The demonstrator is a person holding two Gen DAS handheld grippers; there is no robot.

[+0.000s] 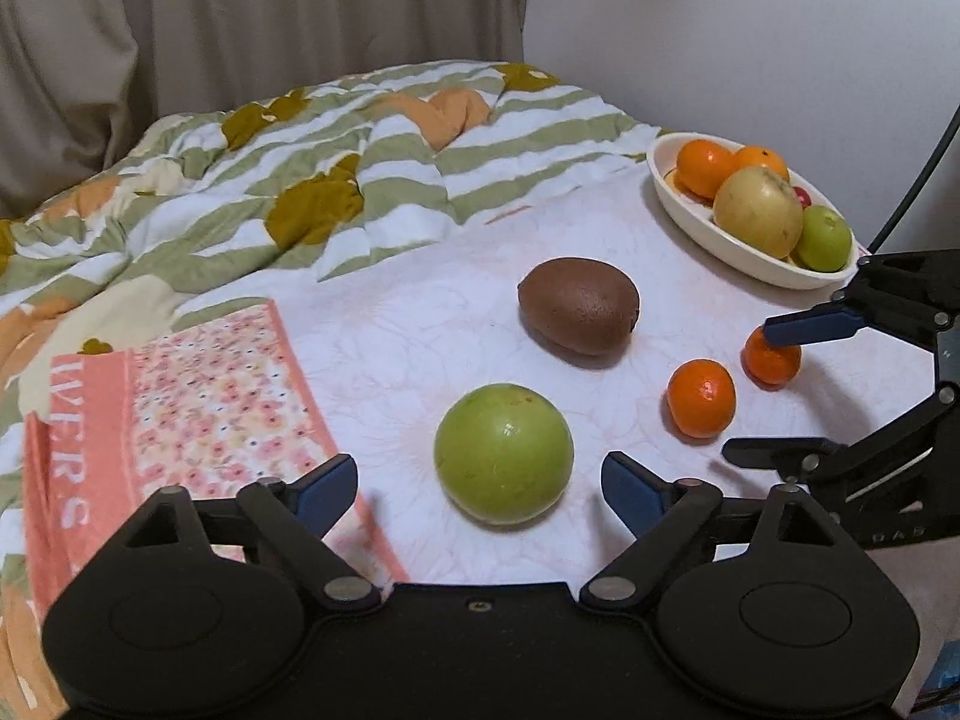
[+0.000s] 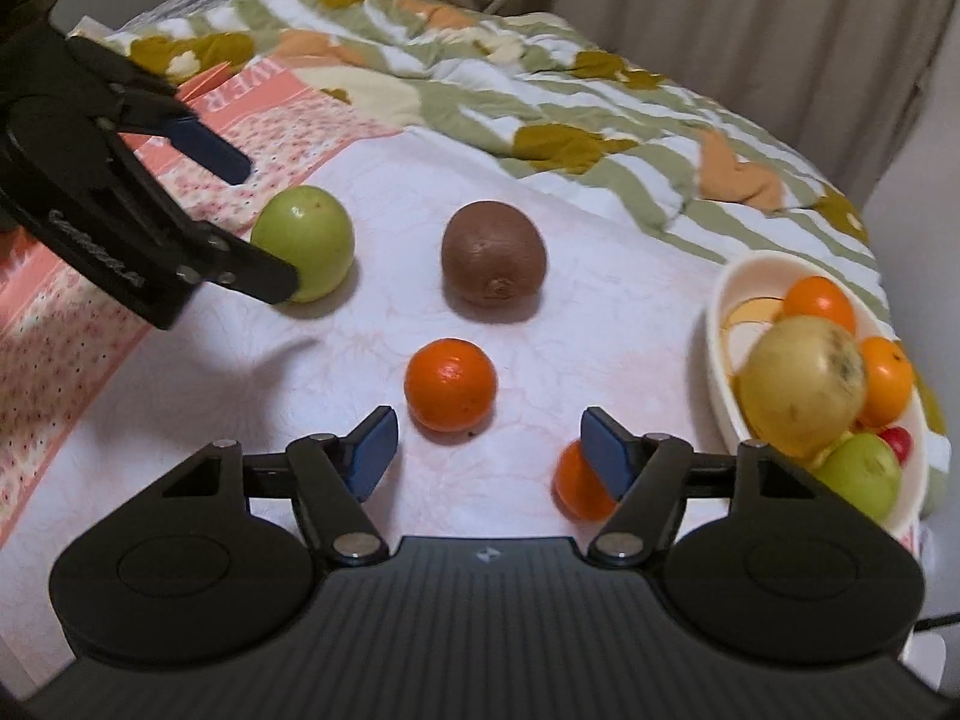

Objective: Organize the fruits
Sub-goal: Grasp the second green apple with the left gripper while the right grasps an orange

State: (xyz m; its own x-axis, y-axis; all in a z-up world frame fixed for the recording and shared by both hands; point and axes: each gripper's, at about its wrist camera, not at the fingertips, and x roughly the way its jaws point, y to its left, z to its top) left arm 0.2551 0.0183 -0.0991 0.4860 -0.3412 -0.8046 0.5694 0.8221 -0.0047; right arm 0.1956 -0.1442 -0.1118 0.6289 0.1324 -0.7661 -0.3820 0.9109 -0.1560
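Both grippers, left (image 1: 480, 483) and right (image 2: 487, 444), open; beyond, bowl (image 1: 690, 213) of oranges, apples.

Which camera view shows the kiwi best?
The left wrist view: the kiwi lies side-on, its whole oval outline clear. The right wrist view shows the kiwi end-on, so it looks rounder.

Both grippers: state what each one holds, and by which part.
Nothing is held. The left gripper stands open around the green fruit, pads clear; the right gripper is open over two oranges.
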